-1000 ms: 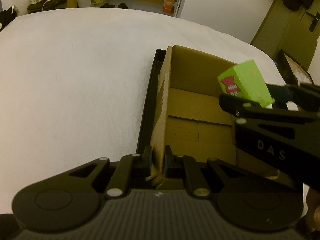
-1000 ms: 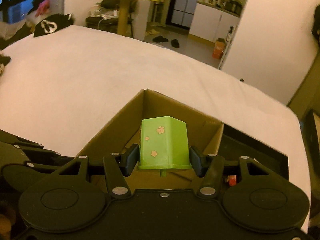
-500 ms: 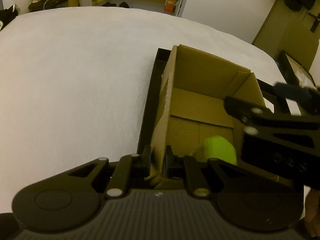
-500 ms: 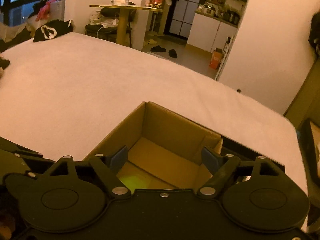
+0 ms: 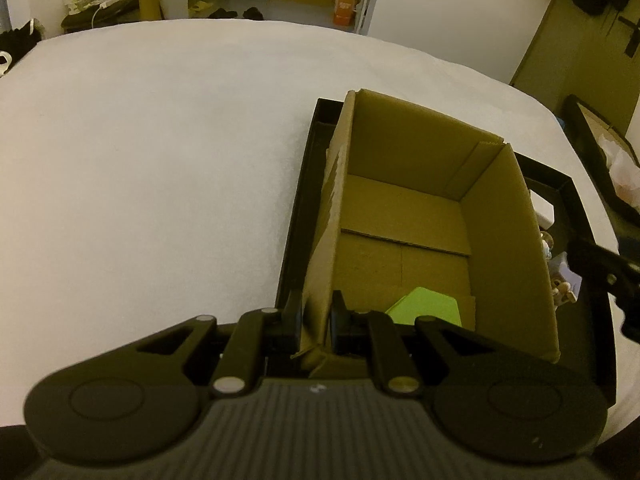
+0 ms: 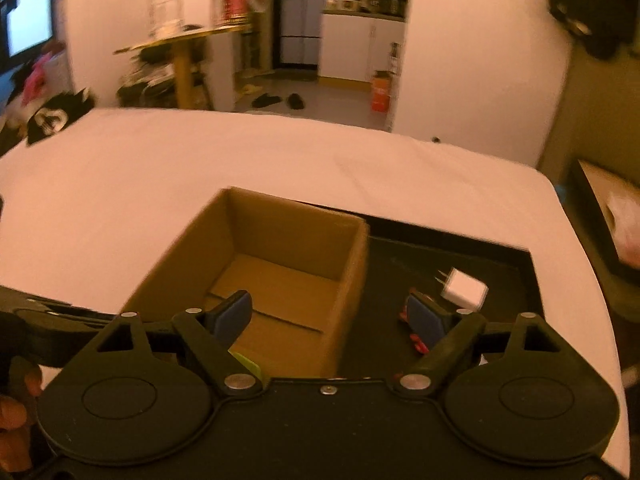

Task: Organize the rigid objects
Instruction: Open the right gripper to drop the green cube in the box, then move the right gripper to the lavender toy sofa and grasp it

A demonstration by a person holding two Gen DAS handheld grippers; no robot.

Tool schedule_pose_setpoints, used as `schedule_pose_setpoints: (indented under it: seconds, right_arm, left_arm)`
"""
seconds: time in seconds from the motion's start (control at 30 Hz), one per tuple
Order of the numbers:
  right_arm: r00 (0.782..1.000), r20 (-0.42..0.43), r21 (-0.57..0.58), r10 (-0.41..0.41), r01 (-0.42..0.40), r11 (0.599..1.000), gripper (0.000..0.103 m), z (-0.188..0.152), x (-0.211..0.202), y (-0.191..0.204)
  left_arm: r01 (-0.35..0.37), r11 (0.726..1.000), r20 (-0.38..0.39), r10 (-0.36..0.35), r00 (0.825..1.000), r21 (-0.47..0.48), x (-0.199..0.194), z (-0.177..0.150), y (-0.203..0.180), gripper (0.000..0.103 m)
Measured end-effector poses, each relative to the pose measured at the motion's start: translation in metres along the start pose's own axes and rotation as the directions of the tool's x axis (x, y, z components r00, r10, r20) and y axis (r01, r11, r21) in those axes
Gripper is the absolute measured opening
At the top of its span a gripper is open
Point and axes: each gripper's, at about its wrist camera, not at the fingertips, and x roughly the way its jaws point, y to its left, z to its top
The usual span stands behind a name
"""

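Observation:
An open cardboard box [image 5: 404,216] stands in a black tray [image 5: 298,208] on the white bed. My left gripper [image 5: 315,316] is shut on the box's near left wall. A green toy box [image 5: 426,312] lies on the cardboard box's floor at the near end; a sliver of it shows in the right wrist view [image 6: 248,364]. My right gripper [image 6: 332,316] is open and empty, above the cardboard box's [image 6: 280,264] right wall. A white charger plug [image 6: 464,288] and a small red object [image 6: 416,340] lie in the black tray [image 6: 452,248] to the right.
Small figurines [image 5: 560,280] sit in the tray right of the box. Another dark box [image 5: 600,148] stands off the bed's right edge. The white bed surface [image 5: 160,160] stretches left and far. A room with a table and shoes lies beyond.
My right gripper opened and let go of the green toy box, which fell into the cardboard box. The right gripper then moved right. The left gripper kept its hold.

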Motion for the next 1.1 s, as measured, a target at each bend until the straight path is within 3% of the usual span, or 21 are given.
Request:
schedule_pose_setpoints:
  seconds: [0.47, 0.73, 0.83, 0.9, 0.97, 1.1]
  right_arm:
    - [0.997, -0.074, 0.243, -0.037, 0.054, 0.969, 0.084, -0.042, 0.011, -0.063]
    - [0.997, -0.082, 0.397, -0.009, 0.041, 0.917, 0.082, -0.060, 0.025, -0.096]
    - [0.997, -0.083, 0.435, 0.004, 0.032, 0.900, 0.081, -0.068, 0.034, -0.105]
    - [0.997, -0.080, 0.457, 0.019, 0.020, 0.889, 0.080, -0.071, 0.040, -0.109]
    - [0.997, -0.076, 0.477, 0.024, 0.015, 0.879, 0.080, -0.072, 0.047, -0.114]
    - [0.998, -0.066, 0.512, 0.022, 0.015, 0.859, 0.080, -0.070, 0.061, -0.124]
  left_arm:
    - [-0.075, 0.996, 0.006, 0.075, 0.997, 0.044, 0.002, -0.001, -0.013, 0.012]
    - [-0.110, 0.992, -0.017, 0.111, 0.994, 0.061, 0.006, 0.003, -0.020, 0.013]
    - [-0.125, 0.990, -0.043, 0.128, 0.991, 0.070, 0.011, 0.005, -0.024, 0.023]
    - [-0.150, 0.985, -0.045, 0.154, 0.987, 0.081, 0.014, 0.006, -0.028, 0.044]
    - [-0.168, 0.982, -0.045, 0.172, 0.984, 0.090, 0.015, 0.007, -0.031, 0.054]
    - [-0.200, 0.975, -0.037, 0.204, 0.978, 0.101, 0.016, 0.011, -0.036, 0.061]
